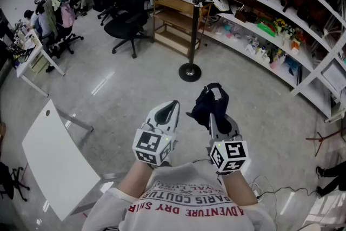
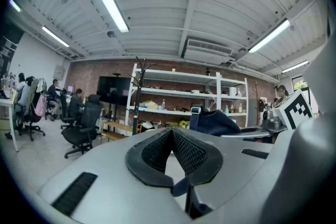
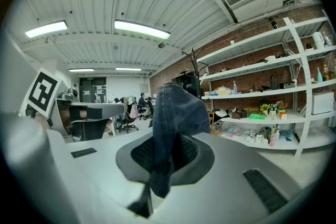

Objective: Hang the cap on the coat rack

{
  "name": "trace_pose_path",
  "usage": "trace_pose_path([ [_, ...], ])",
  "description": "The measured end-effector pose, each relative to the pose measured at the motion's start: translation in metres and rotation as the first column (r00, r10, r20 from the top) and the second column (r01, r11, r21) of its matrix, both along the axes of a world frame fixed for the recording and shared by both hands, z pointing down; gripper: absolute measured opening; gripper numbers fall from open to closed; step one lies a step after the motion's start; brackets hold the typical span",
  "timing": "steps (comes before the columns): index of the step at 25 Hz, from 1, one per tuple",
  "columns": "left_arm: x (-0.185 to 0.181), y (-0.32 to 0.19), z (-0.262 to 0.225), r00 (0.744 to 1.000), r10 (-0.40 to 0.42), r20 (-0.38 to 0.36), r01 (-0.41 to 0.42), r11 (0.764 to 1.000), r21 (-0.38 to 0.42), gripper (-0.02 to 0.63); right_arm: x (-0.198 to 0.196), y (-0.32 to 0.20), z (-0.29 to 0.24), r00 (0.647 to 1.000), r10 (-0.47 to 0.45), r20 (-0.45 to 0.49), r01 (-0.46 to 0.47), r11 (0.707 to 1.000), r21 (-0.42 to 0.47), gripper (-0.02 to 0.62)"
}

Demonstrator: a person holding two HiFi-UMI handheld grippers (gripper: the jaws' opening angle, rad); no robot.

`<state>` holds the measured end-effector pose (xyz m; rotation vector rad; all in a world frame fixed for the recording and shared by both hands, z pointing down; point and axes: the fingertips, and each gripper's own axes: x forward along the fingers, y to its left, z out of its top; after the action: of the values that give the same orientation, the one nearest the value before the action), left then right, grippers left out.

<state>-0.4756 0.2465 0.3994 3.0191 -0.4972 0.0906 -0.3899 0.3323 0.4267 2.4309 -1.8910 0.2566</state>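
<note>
A dark blue cap (image 1: 210, 104) hangs from my right gripper (image 1: 212, 117), which is shut on its fabric; in the right gripper view the cap (image 3: 176, 113) rises from between the pads and hides the middle of the scene. My left gripper (image 1: 172, 107) is beside it on the left, shut and holding nothing, its pads meeting (image 2: 172, 136). The coat rack (image 1: 193, 13) is a black pole on a round base (image 1: 190, 72), standing on the floor straight ahead. Its hooks show above the cap (image 3: 194, 56). From the left gripper view, the cap (image 2: 212, 122) and the coat rack (image 2: 137, 96) are both visible.
White shelving (image 1: 281, 13) full of small items curves along the right. A low wooden shelf (image 1: 174, 24) stands behind the rack, with black office chairs (image 1: 127, 21) to its left. People sit at desks at the far left. A white table (image 1: 54, 157) is at my left.
</note>
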Motion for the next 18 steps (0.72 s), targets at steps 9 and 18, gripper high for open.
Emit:
trace_pose_path([
  [9, 0.007, -0.005, 0.002, 1.0, 0.004, -0.003, -0.004, 1.0, -0.028, 0.006, 0.007, -0.003, -0.002, 1.0, -0.003, -0.001, 0.003, 1.0, -0.009, 0.025],
  [18, 0.008, -0.027, 0.004, 1.0, 0.016, -0.001, -0.016, 0.999, -0.029, 0.006, 0.014, -0.021, 0.002, 0.998, 0.032, 0.046, -0.032, 0.999, 0.009, 0.025],
])
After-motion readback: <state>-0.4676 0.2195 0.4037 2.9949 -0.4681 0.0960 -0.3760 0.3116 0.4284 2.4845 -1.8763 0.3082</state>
